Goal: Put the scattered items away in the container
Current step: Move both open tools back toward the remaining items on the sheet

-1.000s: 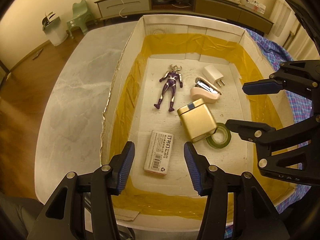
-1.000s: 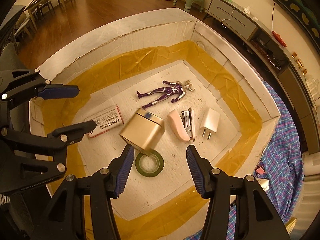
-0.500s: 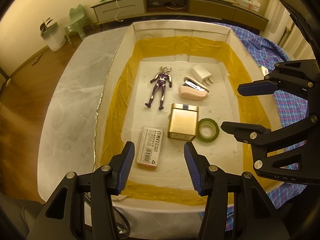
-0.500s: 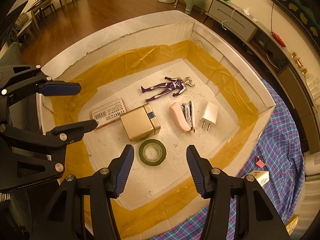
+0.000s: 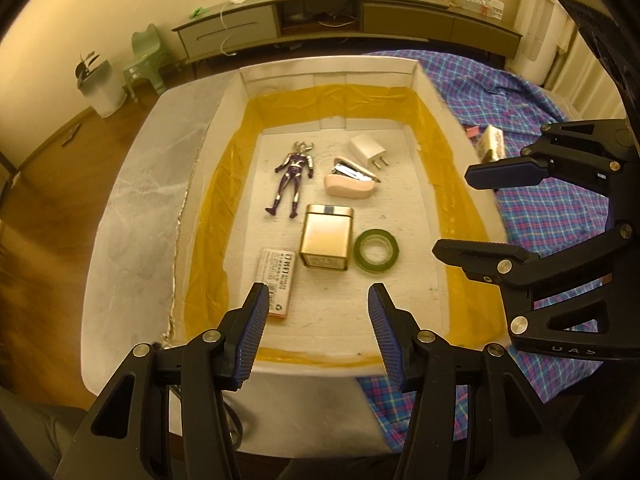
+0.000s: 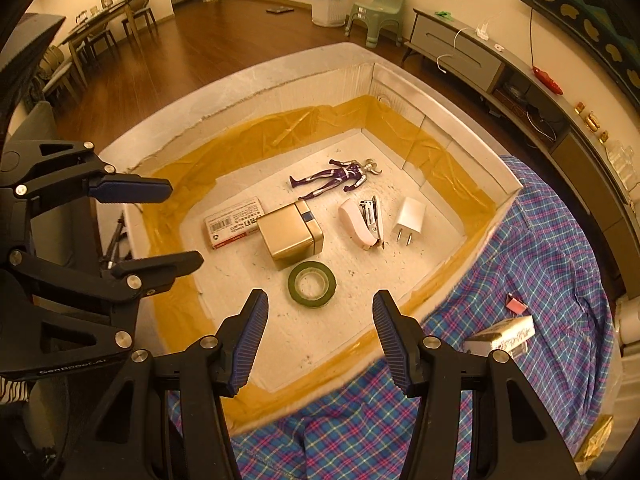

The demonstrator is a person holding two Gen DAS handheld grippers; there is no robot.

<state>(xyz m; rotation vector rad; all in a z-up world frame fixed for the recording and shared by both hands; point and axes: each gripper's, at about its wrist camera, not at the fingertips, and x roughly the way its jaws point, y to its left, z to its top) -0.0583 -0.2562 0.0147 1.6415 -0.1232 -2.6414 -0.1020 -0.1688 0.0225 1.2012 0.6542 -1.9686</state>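
Lying in the container [image 5: 454,184], gold tin [image 5: 326,242] beyond left tool [image 5: 314,334].

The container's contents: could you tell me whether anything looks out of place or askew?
The gold tin lies tipped on its side beside the green tape roll. A small pink clip and a box remain outside on the plaid cloth.

Gold tin [image 5: 326,242]; green tape roll [image 5: 376,250]; purple-silver figure [image 5: 294,178]; pink stapler [image 5: 350,188]; blue-pink plaid cloth [image 6: 532,256].
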